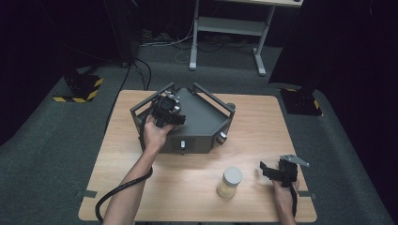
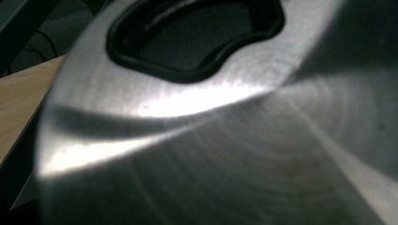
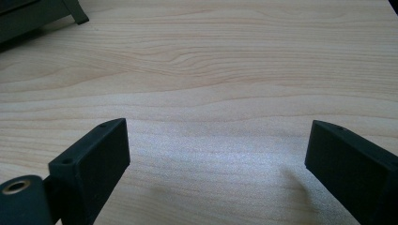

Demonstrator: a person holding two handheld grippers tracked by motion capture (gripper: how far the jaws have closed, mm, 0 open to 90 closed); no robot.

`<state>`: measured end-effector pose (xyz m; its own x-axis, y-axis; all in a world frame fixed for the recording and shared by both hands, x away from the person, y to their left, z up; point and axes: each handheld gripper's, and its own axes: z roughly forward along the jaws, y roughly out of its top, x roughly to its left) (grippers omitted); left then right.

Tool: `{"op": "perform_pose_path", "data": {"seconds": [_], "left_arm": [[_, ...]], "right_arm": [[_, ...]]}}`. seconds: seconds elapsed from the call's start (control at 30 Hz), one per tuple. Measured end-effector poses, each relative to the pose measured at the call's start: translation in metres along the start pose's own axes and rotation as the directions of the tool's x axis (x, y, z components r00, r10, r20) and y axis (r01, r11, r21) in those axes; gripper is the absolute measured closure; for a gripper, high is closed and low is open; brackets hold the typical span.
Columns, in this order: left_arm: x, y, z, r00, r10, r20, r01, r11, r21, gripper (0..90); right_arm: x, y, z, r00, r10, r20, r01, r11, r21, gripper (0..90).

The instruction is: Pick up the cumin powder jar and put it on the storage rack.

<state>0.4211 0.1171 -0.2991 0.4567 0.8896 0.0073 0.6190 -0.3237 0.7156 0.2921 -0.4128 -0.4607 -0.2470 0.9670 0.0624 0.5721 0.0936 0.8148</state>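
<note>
Step now: It looks like you are working at the top of the grey machine (image 1: 199, 124) with your left gripper (image 1: 170, 105). Your right gripper (image 1: 270, 169) waits by itself.
Where the machine is: It sits on the far half of the wooden table (image 1: 263, 122), a bit left of the middle. Your left hand (image 1: 154, 133) is at its near left corner.
What the left gripper sees: A shiny round metal plate (image 2: 225, 159) is very close to the camera. It has a hole with a black rim (image 2: 197, 70) near its top edge.
Left jaws: They are together. You cannot tell from the pictures if they pinch anything.
Right jaws: They are wide apart with nothing but bare table (image 3: 211, 56) between them.
Right gripper place: It rests low near the right edge of the table, just beside the jar (image 1: 230, 182).
Jar: It stands upright with a grey lid and something pale yellow inside. Nothing touches it.
Which way the machine points: Its front, with the small knobs (image 1: 221, 136), faces you. Its long side runs across the table, left to right, turned a little.
Which way the plate points: It is round, so it has no long side. It seems to lie flat, facing up.
Next move: You likely need to go slowly with the left gripper, since it is so close to the plate. Keep the right one away from the jar so it does not tip.
</note>
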Motion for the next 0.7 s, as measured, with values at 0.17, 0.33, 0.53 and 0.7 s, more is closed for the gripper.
{"op": "perform_pose_path", "data": {"seconds": [0.17, 0.33, 0.53, 0.7], "left_arm": [[0.001, -0.001, 0.002, 0.9998, -0.017, 0.008, 0.017, 0.9999, -0.002, 26.7], [-0.003, -0.004, 0.001, 0.9998, -0.016, -0.008, 0.016, 0.9998, -0.009, 14.5], [-0.003, -0.011, -0.011, 0.9993, -0.034, -0.013, 0.033, 0.9982, -0.05, 5.9], [0.002, -0.018, -0.024, 0.9989, -0.045, 0.009, 0.046, 0.9969, -0.063, 5.3]], "right_arm": [[-0.001, -0.001, -0.001, 1.0, 0.007, -0.002, -0.007, 1.0, -0.007, 6.1], [0.0, -0.001, -0.001, 1.0, 0.006, -0.002, -0.006, 1.0, -0.007, 6.1], [0.0, -0.001, -0.001, 1.0, 0.004, -0.001, -0.004, 1.0, -0.007, 6.1], [0.0, -0.001, -0.001, 1.0, 0.003, 0.001, -0.003, 1.0, -0.005, 6.1]]}}
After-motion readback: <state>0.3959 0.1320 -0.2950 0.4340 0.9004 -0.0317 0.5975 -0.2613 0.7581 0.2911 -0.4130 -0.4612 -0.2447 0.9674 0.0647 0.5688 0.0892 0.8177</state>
